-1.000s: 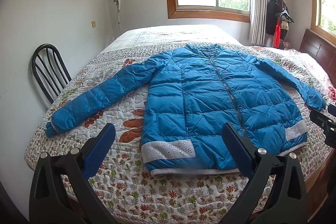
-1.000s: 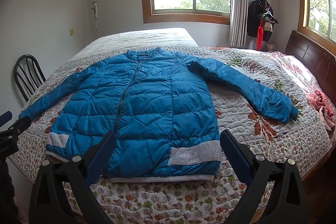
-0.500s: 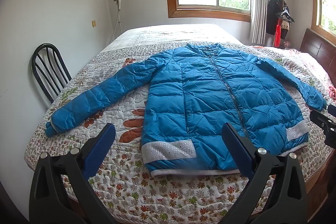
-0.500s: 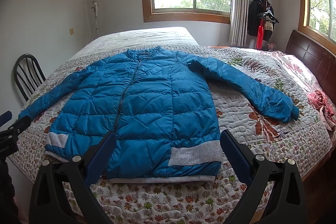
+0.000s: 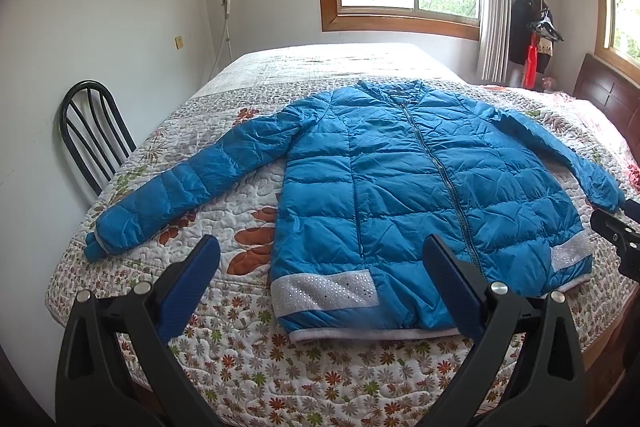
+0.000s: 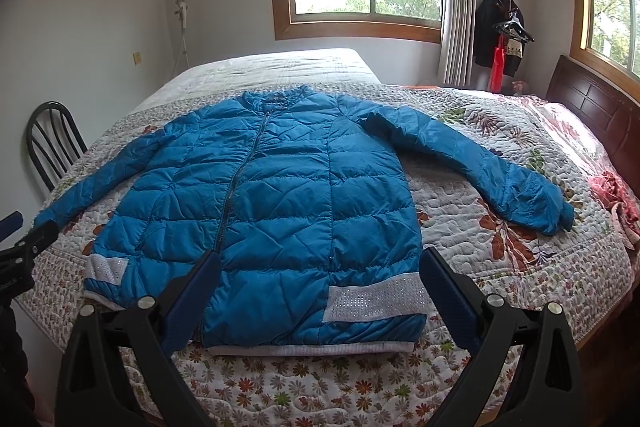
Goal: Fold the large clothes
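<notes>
A blue quilted puffer jacket (image 5: 400,187) lies flat and zipped on the bed, front up, both sleeves spread out, hem toward me. It also shows in the right wrist view (image 6: 272,195). My left gripper (image 5: 320,267) is open and empty, held above the hem's left part. My right gripper (image 6: 320,271) is open and empty, held above the hem's right part. The right gripper's tip shows at the left wrist view's right edge (image 5: 616,227).
The bed has a floral quilt (image 5: 240,359). A black metal chair (image 5: 92,131) stands at the bed's left side by the wall. A dark wooden headboard (image 6: 592,107) is on the right. A pink cloth (image 6: 612,191) lies at the bed's right. A coat rack (image 6: 506,23) stands by the window.
Both grippers have crept slightly closer to the jacket's hem. The jacket has not moved.
</notes>
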Action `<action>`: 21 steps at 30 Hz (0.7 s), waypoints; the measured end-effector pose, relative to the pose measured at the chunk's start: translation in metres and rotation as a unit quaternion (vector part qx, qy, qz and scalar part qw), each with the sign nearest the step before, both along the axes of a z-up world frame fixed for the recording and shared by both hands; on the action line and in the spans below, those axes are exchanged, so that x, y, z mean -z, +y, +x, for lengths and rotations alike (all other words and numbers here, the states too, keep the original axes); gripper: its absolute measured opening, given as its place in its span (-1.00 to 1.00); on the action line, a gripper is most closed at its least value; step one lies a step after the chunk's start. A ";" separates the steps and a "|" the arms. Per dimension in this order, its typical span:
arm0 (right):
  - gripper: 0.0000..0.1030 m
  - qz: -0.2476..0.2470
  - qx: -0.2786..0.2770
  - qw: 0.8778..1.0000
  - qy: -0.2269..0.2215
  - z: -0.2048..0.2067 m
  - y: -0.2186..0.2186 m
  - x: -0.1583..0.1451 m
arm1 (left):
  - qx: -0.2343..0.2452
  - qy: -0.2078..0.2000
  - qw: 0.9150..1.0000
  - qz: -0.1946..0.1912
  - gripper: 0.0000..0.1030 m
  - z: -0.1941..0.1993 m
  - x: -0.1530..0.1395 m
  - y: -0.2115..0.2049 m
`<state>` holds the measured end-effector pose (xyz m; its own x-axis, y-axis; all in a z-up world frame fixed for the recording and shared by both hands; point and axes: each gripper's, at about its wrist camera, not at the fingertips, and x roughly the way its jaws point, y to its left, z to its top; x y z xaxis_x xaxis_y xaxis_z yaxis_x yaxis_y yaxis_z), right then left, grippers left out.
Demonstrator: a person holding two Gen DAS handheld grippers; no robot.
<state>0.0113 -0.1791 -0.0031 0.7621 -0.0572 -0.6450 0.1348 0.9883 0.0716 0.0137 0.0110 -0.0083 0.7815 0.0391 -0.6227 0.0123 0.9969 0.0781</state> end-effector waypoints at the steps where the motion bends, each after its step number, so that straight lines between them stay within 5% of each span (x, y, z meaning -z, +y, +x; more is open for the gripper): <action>1: 0.93 0.003 0.001 1.000 0.003 0.002 -0.002 0.001 | -0.001 0.001 1.000 0.000 0.94 0.001 0.001 0.001; 13: 0.93 0.054 0.064 0.996 0.032 0.043 -0.083 0.013 | -0.032 0.022 0.999 -0.028 0.95 0.030 0.012 0.030; 21: 0.93 0.110 0.151 0.979 0.076 0.082 -0.178 0.046 | -0.052 0.046 0.997 -0.021 0.95 0.065 0.027 0.042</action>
